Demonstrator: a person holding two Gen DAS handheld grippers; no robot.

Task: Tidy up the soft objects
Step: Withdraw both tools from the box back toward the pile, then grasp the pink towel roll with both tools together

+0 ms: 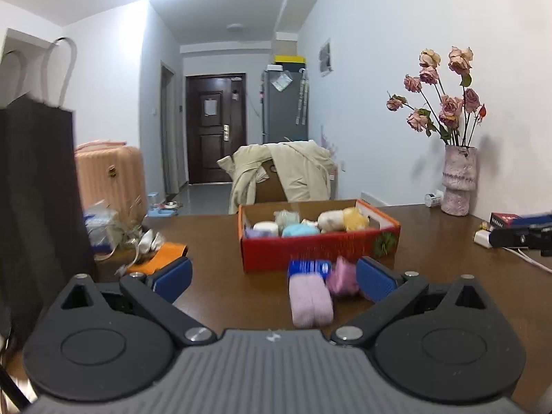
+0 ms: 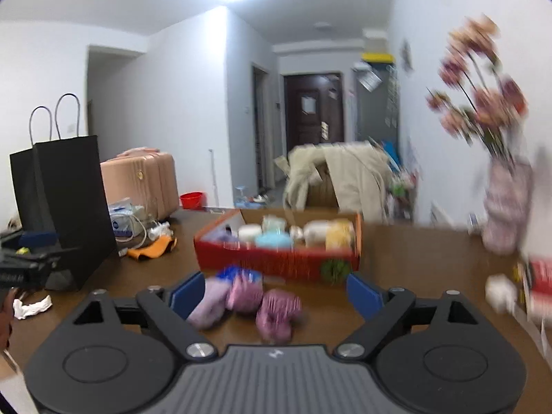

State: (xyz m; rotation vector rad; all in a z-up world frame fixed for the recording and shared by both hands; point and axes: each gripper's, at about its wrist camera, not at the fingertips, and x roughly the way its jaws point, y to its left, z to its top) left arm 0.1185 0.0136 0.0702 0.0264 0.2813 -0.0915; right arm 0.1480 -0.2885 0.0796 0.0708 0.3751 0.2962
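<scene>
A red cardboard box stands on the brown table and holds several soft items in white, light blue, cream and yellow. In front of it lie a lilac soft roll, a pink soft piece and a blue one. My left gripper is open and empty, the lilac roll between its fingers. In the right wrist view the box stands ahead, with the lilac roll, a pink piece, a darker pink piece and the blue one. My right gripper is open above them.
A black paper bag stands at the table's left, with an orange cloth and plastic packets beside it. A vase of dried roses stands at the right by the wall. A white charger and dark device lie right.
</scene>
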